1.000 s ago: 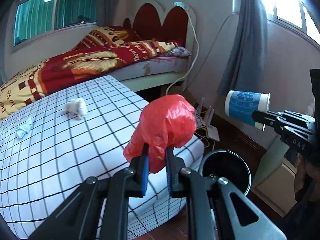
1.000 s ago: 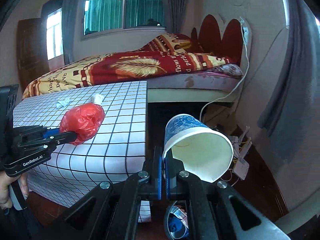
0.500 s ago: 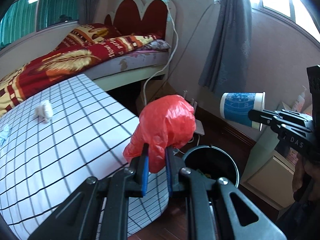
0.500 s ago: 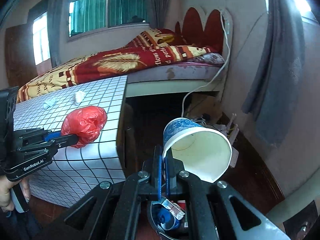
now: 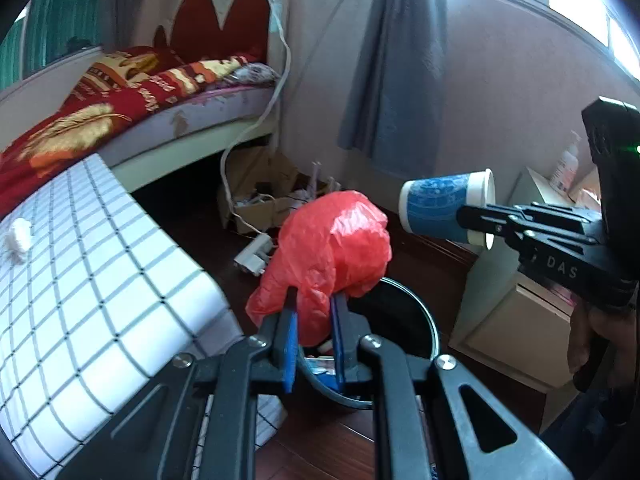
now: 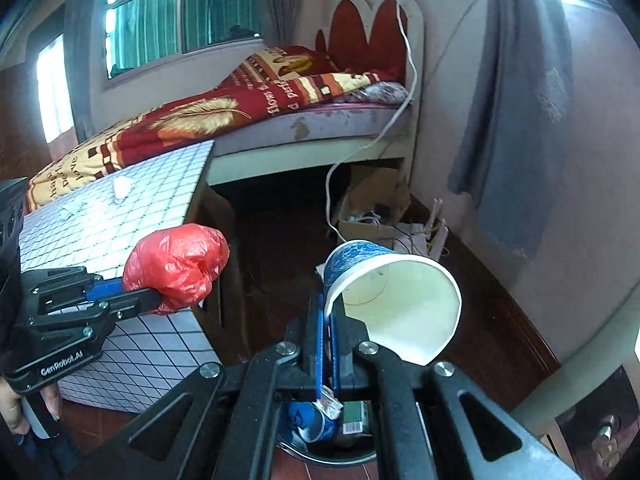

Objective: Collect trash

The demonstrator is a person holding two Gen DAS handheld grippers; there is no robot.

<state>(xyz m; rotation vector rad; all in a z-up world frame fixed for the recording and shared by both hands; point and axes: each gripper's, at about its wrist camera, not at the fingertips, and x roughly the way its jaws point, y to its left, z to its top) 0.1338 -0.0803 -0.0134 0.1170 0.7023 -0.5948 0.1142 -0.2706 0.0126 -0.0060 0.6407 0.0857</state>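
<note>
Two pieces of trash: a crumpled red plastic bag (image 5: 334, 240), glossy and bunched, and a paper cup (image 6: 390, 296), blue-patterned outside, white inside, lying sideways.
Bin: black round bin (image 5: 404, 320) on the dark wooden floor (image 6: 480, 320); a blue can and wrappers lie inside.
Worktop: white worktop (image 5: 92, 280) with a black grid; a white crumpled tissue (image 5: 18, 236) lies on it.
Room: bed (image 6: 240, 112) with a red and gold blanket, heart-shaped headboard, grey curtain (image 5: 400, 80), cardboard box of cables.
Left gripper (image 5: 313, 334): fingers narrow, clamped on the bag's lower end; the bag stands above the bin's near rim.
Right gripper (image 6: 329, 344): fingers closed on the cup's rim wall, the cup held above the bin.
</note>
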